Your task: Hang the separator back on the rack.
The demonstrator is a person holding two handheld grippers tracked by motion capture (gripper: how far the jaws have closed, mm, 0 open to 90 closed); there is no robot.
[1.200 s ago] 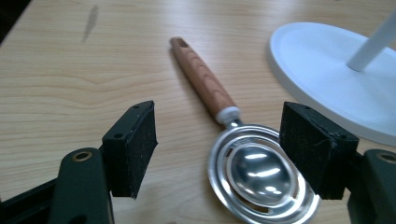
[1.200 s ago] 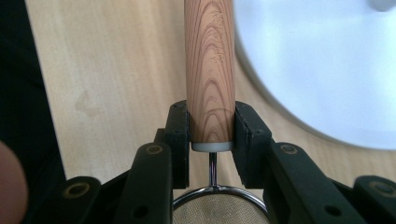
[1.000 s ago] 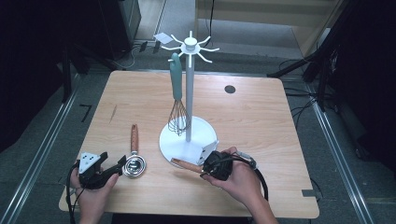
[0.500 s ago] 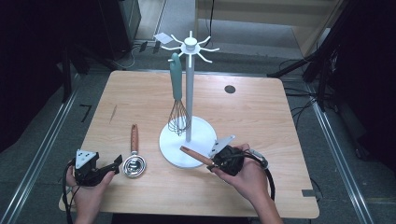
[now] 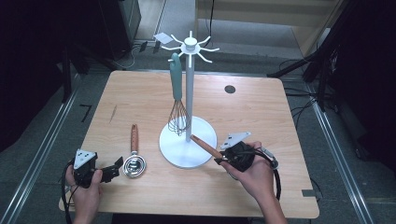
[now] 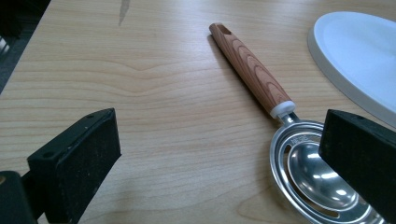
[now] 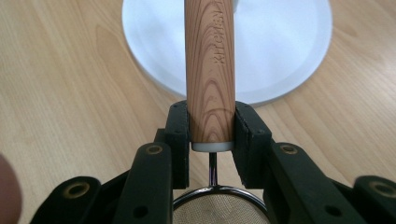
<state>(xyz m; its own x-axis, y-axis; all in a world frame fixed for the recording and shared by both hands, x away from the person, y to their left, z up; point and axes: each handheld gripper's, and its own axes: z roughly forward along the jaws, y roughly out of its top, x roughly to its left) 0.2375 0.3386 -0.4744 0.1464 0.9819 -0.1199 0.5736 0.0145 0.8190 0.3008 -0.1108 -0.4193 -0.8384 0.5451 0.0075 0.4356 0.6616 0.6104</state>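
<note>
A skimmer spoon with a wooden handle [image 5: 134,138] [image 6: 250,70] lies flat on the table, its steel bowl [image 5: 134,166] [image 6: 310,177] toward me. My left gripper [image 5: 114,170] [image 6: 219,154] rests at the front left; its jaws have just been opening and stand wide, the bowl lying loose by the right jaw. My right gripper [image 5: 223,160] [image 7: 211,126] is shut on the wooden handle [image 5: 204,146] [image 7: 208,60] of a small mesh strainer [image 7: 217,207], the handle pointing up-left over the white stand's base [image 5: 180,151] [image 7: 280,46].
The white stand has a tall pole [image 5: 189,93] topped with a ring of hooks [image 5: 189,45]. A teal-handled whisk [image 5: 176,88] hangs from one hook, left of the pole. A dark round hole [image 5: 229,88] sits near the table's far edge.
The left gripper's jaws opened and let go of the spoon's bowl, which stays on the table. The right gripper carried the strainer to the right, handle still over the base.
</note>
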